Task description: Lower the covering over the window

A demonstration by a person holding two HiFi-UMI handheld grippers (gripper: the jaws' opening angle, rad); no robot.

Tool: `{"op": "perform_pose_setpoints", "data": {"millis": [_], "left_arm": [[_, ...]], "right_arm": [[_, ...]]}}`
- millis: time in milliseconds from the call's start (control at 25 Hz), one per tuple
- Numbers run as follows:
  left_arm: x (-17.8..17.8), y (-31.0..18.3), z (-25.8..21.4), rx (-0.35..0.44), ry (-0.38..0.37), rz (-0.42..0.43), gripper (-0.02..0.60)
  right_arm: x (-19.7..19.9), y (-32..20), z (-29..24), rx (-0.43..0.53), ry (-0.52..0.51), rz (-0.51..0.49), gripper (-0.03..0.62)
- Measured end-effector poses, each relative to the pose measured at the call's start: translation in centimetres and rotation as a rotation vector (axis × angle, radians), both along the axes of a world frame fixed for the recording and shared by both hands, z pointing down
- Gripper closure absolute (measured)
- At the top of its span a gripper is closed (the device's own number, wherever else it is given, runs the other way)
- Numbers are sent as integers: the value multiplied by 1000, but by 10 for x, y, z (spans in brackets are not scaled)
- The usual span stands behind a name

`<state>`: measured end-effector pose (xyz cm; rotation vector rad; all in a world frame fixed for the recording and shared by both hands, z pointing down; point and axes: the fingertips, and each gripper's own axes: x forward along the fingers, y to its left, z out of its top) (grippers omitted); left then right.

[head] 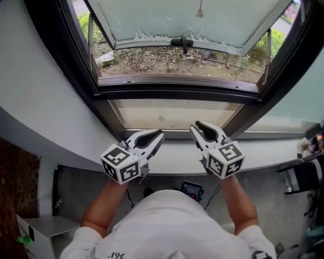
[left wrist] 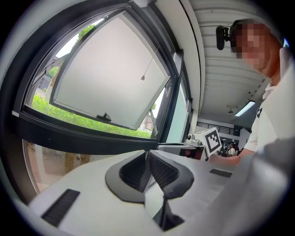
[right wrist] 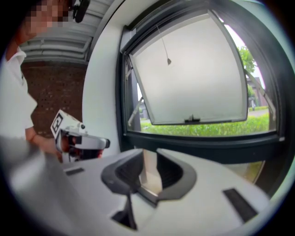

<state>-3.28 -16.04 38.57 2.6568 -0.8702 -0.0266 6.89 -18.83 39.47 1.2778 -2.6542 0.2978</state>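
Observation:
The window [head: 177, 91] has a dark frame, and its frosted sash [head: 182, 20] is swung outward. No blind shows in any view. A thin pull cord ends in a small cone [head: 200, 12] that hangs in front of the sash, high above both grippers; it also shows as the cone [left wrist: 143, 77] and the cone [right wrist: 169, 61]. My left gripper [head: 161, 134] is held level below the sill, jaws together and empty [left wrist: 147, 154]. My right gripper [head: 195, 126] is beside it, with a narrow gap between its jaws and nothing in it [right wrist: 150, 154].
The sash handle [head: 182, 42] sits on the lower rail of the open sash. A pale sill [head: 177, 152] runs under the window. There is a white cabinet [head: 35, 227] at lower left, a brick wall [right wrist: 55, 87] on the left, and dark furniture [head: 306, 172] at right.

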Motion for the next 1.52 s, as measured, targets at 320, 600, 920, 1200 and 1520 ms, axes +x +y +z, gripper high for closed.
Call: {"op": "perform_pose_setpoints", "data": {"millis": [320, 600, 920, 1200, 1520], "left_arm": [[1, -17, -30, 85, -19, 12, 543], [-2, -42, -78, 194, -42, -4, 543], [-2, -67, -129, 306, -66, -23, 543], [7, -82, -157, 374, -94, -10, 543], [12, -100, -180, 441, -181, -4, 543]], "right_arm": [[-5, -20, -38, 86, 34, -7, 493], [-3, -43, -87, 194, 78, 1, 493], [-3, -63, -136, 294, 105, 13, 493], [-5, -79, -170, 371, 146, 27, 493], [-1, -103, -220, 470, 216, 74, 493]]}}
